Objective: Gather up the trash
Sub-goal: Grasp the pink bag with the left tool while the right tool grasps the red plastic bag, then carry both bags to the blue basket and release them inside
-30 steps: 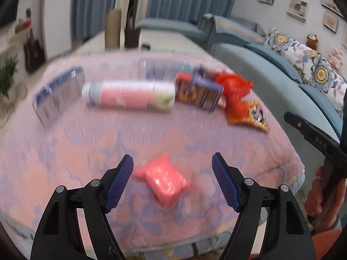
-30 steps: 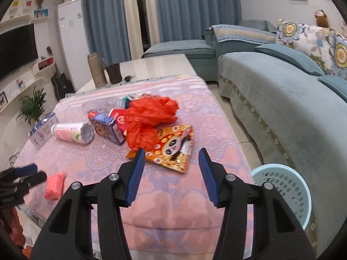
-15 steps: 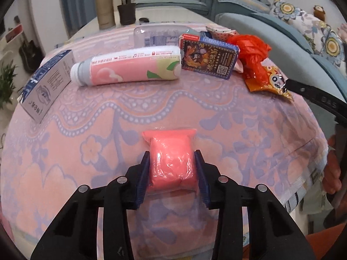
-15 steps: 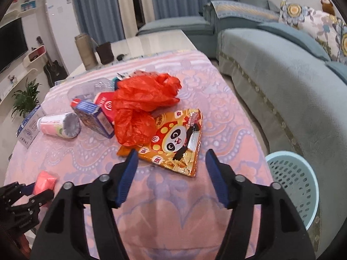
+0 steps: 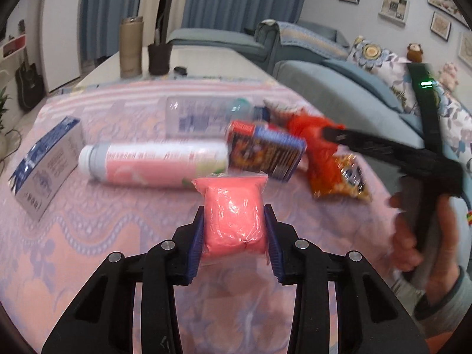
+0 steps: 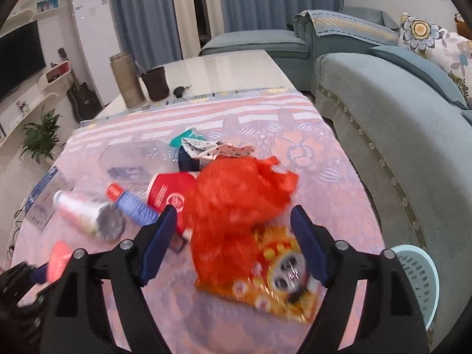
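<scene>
My left gripper (image 5: 234, 209) is shut on a pink plastic-wrapped packet (image 5: 233, 227), both blue pads pressing its sides above the pink tablecloth (image 5: 88, 236). In the right wrist view that packet (image 6: 59, 256) shows at the lower left. My right gripper (image 6: 234, 211) hangs over a crumpled red plastic bag (image 6: 236, 188) and an orange panda snack packet (image 6: 280, 274). Its jaws are opening, and the pads touch neither thing. In the left wrist view it is a dark blur (image 5: 333, 134) in a person's hand (image 5: 427, 236).
A pink-and-white bottle (image 5: 153, 162), a blue box (image 5: 265, 153), a white-and-blue carton (image 5: 44, 162) and a clear bottle (image 5: 203, 115) lie on the cloth. A red cup (image 6: 168, 191) lies beside the bag. A light blue basket (image 6: 419, 271) stands on the floor by the sofa (image 6: 398, 135).
The left jaws stood open around the pink packet a second ago and have closed on it. The right gripper has moved in over the red bag, and its jaws have spread wider.
</scene>
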### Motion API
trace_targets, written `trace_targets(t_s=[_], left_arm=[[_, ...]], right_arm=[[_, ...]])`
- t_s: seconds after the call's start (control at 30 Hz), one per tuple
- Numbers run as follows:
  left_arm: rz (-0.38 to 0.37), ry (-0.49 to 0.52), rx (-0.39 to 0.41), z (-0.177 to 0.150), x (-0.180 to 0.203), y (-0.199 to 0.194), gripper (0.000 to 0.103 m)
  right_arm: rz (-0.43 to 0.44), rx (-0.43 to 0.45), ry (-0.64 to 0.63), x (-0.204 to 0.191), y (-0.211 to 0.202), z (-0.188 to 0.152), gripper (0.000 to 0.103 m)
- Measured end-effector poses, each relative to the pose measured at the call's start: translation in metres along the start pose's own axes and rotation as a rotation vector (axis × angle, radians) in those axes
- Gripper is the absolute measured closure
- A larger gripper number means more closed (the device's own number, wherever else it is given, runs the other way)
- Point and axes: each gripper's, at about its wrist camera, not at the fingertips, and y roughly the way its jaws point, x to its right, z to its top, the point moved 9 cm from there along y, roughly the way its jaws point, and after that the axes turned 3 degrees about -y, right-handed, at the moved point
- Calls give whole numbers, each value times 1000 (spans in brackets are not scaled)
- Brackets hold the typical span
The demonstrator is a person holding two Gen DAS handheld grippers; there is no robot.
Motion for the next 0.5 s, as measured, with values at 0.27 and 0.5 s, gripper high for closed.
trace_targets(t_s=[0.27, 0.5], left_arm=[[-33, 22, 40, 16, 12, 2, 67], [-85, 41, 79, 29, 34, -5, 67]], right_arm=[[50, -80, 54, 3, 26, -10, 74], [100, 8, 81, 10, -14, -4, 79]])
